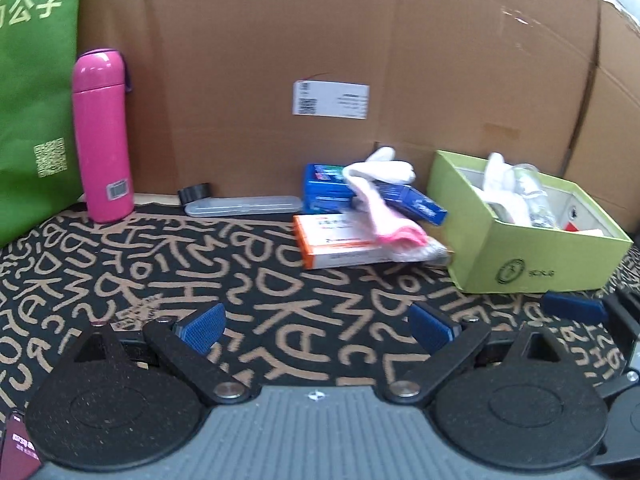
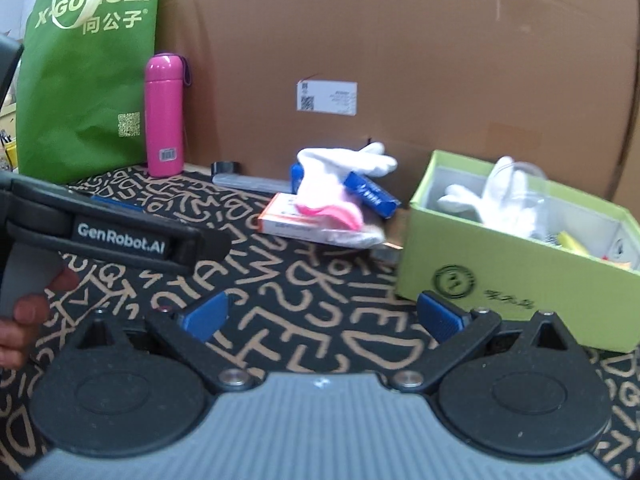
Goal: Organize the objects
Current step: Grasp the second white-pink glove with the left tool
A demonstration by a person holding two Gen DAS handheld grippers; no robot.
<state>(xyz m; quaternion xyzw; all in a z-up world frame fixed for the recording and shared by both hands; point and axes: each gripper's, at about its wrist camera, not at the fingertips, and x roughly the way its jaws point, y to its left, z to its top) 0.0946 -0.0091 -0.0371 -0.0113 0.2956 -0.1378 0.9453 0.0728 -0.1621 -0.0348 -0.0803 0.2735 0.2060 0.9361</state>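
Note:
A light green open box (image 1: 532,256) (image 2: 520,280) stands on the right and holds white gloves and small items. To its left lies a pile: a white and pink glove (image 1: 384,200) (image 2: 332,188) draped over an orange-edged medicine box (image 1: 340,244) (image 2: 288,220) and blue boxes (image 1: 324,192) (image 2: 372,194). My left gripper (image 1: 318,328) is open over the patterned cloth, well short of the pile, with nothing between its fingers. My right gripper (image 2: 324,316) is open too, close to the green box's front left corner. The left gripper's body (image 2: 120,232) shows in the right wrist view, held by a hand (image 2: 24,312).
A pink bottle (image 1: 102,136) (image 2: 165,116) stands at the back left beside a green bag (image 1: 32,92) (image 2: 88,76). A clear flat case (image 1: 244,205) and a black tape roll (image 1: 196,193) lie by the cardboard wall (image 1: 280,40). The black patterned cloth (image 1: 240,264) covers the surface.

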